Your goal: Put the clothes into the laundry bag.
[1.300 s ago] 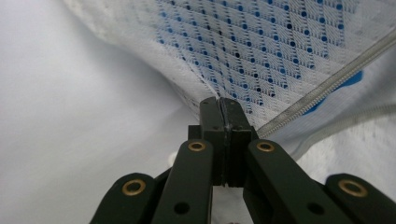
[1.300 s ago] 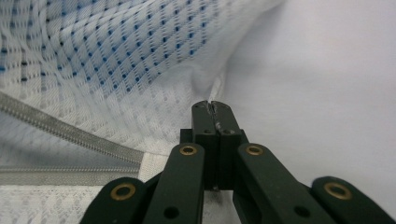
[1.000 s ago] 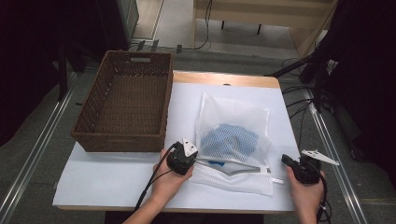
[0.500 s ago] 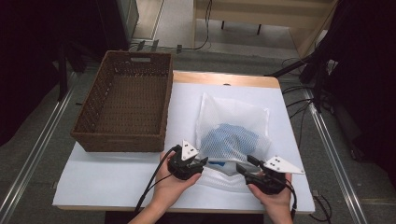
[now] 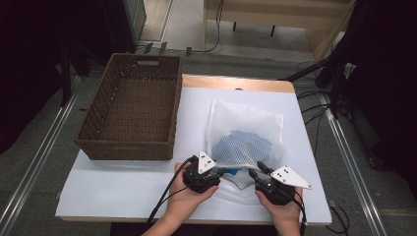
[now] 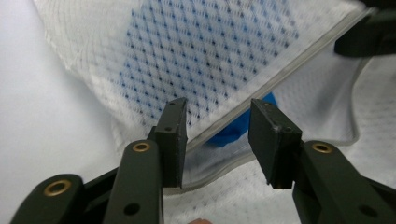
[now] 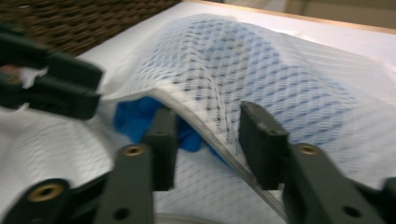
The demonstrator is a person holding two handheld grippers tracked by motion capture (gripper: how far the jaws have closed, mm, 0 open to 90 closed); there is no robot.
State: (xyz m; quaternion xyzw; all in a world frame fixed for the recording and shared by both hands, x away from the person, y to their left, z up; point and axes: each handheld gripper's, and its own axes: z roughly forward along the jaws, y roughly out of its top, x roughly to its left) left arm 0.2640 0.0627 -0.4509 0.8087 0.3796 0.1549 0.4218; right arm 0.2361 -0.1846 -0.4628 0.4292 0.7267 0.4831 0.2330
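While the high view shows one white mesh bag (image 5: 244, 133) lying on the white table (image 5: 123, 179) right of one brown basket (image 5: 133, 110), the gripper views reveal its open mouth with blue cloth (image 6: 238, 125) peeking out. Seen there, the left gripper (image 6: 217, 140) has its jaws spread narrowly astride the bag's raised upper hem, not closed on it. Likewise the right gripper (image 7: 205, 140) straddles that hem, jaws apart. Both hands sit at the near edge. Beyond the table lie grey floor, rails and cables (image 5: 314, 98).
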